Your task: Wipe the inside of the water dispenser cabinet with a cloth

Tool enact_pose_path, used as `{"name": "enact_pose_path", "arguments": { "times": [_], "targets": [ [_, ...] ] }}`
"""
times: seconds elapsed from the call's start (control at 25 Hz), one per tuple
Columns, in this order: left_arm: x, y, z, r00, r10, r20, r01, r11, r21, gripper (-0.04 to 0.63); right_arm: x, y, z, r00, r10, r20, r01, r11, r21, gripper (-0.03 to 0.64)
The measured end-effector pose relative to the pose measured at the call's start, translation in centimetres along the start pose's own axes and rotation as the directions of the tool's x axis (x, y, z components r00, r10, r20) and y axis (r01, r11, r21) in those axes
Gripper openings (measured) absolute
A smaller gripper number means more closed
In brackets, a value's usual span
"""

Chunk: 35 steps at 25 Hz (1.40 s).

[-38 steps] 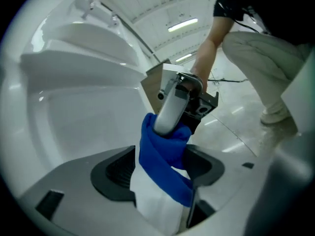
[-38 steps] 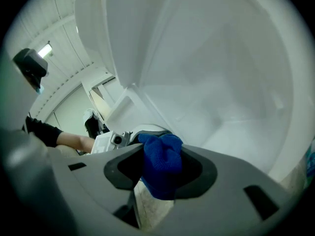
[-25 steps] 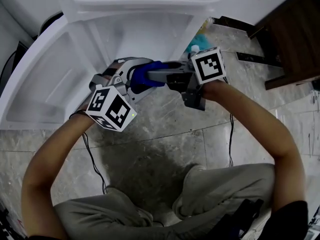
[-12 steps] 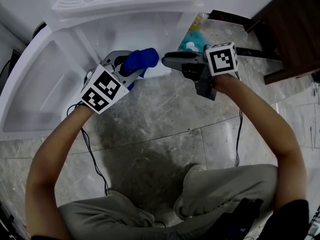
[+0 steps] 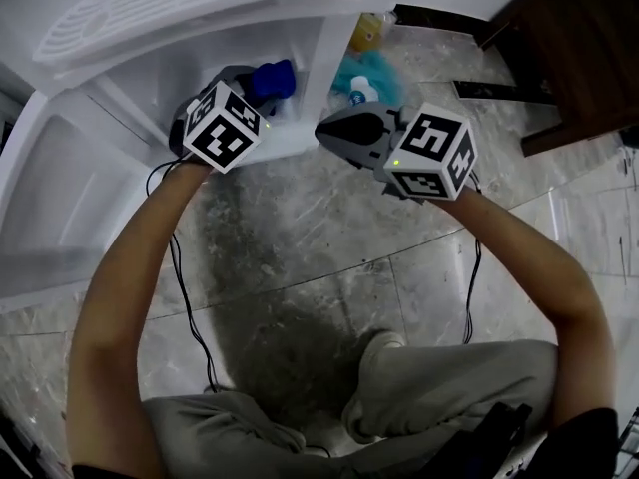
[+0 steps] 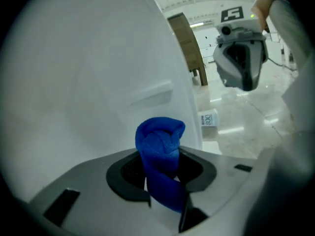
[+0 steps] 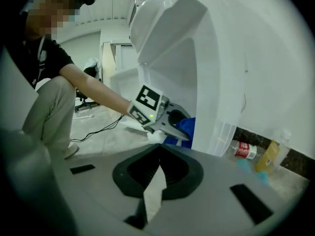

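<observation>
A bunched blue cloth sticks up between the jaws of my left gripper, which is shut on it. That gripper reaches into the open white water dispenser cabinet, and in the left gripper view the cabinet's inner wall fills the frame behind the cloth. My right gripper hovers outside the cabinet opening, to the right of the left one, pointing towards it. Its jaws are shut with nothing between them. The right gripper view shows the left gripper and the cloth at the cabinet's mouth.
The cabinet door hangs open at the left. A teal rag, a small bottle and a yellow bottle lie on the stone floor right of the cabinet. Dark wooden furniture stands at the upper right. Cables trail beside the person's knees.
The left gripper has carried the cloth forward and down into the cabinet. The right gripper, at the cloth a second ago, has drawn away to the right and rolled over.
</observation>
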<state>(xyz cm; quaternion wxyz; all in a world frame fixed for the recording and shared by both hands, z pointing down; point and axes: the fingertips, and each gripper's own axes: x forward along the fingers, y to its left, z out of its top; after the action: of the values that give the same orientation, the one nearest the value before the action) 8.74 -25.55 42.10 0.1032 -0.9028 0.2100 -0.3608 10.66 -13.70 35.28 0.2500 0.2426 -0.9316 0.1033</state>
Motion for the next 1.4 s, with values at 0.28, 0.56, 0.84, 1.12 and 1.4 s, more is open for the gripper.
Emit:
{"name": "enact_pose_path", "arguments": {
  "times": [0.28, 0.56, 0.84, 1.12, 1.4],
  "targets": [
    [4.6, 2.4, -2.3, 0.984, 0.1, -0.147, -0.074, 0.981, 0.178, 0.146, -0.9, 0.3, -3.6, 0.999, 0.033, -0.033, -0.032, 0.999, 0.039, -0.002],
    [7.0, 6.1, -2.5, 0.947, 0.219, -0.234, -0.12, 0.919, 0.375, 0.146, -0.8, 1.8, -4.4, 0.998, 0.057, -0.041, -0.055, 0.997, 0.047, -0.002],
    [5.9, 4.7, -2.0, 0.94, 0.279, -0.196, -0.177, 0.891, 0.419, 0.144, 0.0, 2.5, -4.7, 0.994, 0.085, -0.063, -0.083, 0.996, 0.028, -0.002],
    [6.2, 4.0, -2.0, 0.943, 0.28, -0.179, -0.151, 0.841, 0.52, 0.146, 1.2, 3.1, -5.0, 0.991, 0.109, -0.079, -0.108, 0.994, 0.014, -0.002],
    [7.0, 6.2, -2.0, 0.909, 0.337, -0.244, -0.18, 0.848, 0.499, 0.144, 0.4, 4.2, -5.9, 0.987, 0.11, -0.117, -0.109, 0.994, 0.013, -0.002]
  ]
}}
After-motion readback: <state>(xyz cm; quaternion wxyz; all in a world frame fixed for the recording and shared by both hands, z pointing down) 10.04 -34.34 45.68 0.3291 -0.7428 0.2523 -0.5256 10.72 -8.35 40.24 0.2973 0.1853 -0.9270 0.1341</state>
